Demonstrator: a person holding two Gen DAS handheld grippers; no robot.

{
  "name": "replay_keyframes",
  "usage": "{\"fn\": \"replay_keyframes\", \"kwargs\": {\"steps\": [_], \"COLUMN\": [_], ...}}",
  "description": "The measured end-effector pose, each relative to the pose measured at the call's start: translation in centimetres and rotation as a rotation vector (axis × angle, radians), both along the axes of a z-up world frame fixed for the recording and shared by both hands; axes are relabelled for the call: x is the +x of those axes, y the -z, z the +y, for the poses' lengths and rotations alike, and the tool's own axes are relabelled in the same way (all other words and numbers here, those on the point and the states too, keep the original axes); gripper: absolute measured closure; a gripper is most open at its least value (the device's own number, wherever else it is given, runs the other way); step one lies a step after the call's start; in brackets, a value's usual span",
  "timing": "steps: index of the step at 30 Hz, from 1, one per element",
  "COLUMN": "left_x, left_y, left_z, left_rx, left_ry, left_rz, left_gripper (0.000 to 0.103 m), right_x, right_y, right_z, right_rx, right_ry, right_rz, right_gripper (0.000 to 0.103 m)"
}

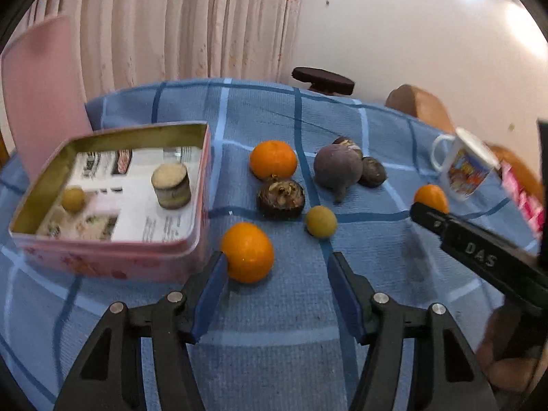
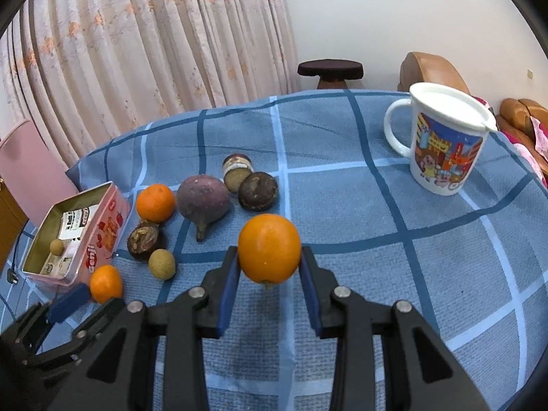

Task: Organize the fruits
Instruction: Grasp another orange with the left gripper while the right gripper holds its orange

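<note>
Right tongs [image 2: 268, 267]: closed on an orange [image 2: 269, 248], lifted.
Left tongs [image 1: 277, 270]: wide open, empty.
Tin [image 2: 102, 236]: frame's lower left, nearer the left tongs.

Soft indoor light, wall glare upper right, blurred fisheye-warped edges.

Pleated floral curtain [image 2: 144, 44] at ten o'clock, white wall [image 2: 394, 17] at one — dark round stool [image 2: 330, 68] at twelve, brown sofa [image 2: 435, 68] beside it.

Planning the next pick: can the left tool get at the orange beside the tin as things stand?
Probably yes. The left tool is open, and the orange lies at its left finger with bare cloth ahead. The pink tin crowds that finger, so clearance looks tight.
</note>
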State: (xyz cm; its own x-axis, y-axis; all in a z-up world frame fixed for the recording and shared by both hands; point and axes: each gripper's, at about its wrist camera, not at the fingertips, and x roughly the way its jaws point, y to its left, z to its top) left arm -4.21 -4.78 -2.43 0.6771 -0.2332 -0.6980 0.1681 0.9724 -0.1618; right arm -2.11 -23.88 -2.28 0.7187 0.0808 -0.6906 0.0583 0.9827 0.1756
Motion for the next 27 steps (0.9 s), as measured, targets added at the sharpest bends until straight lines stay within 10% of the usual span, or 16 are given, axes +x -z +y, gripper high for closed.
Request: {"fn": "replay_keyframes", "kwargs": {"steps": [11, 15, 19, 27], "left_x": [1.5, 1.2, 0.0, -0.1], "left_y": [-0.2, -0.9, -0.9, -0.9], "left_z": [-0.3, -0.4, -1.7, -0.6], "left_rx": [0.038, -0.003, 0.075, 0.047], "left_ry": [-0.047, 0.062, 0.197, 0.105], "left_rz": [-0.023, -0.051, -0.080, -0.077], "left_gripper": [0.045, 0.082, 0.082, 0.082], "right_x": [-0.1, -0.3, -0.3, -0.4], "right_y": [-0.2, -0.2, -0.3, -0.5], "right_z": [0.1, 0.2, 0.0, -0.2], "right_rx": [0.018, 0.018, 0.027, 0.039], "right_ry": [-0.009, -0.010, -0.005, -0.002], "right_rz": [-0.005, -0.009, -0.013, -0.012], "right_gripper": [0.065, 0.065, 0.065, 0.065]}}
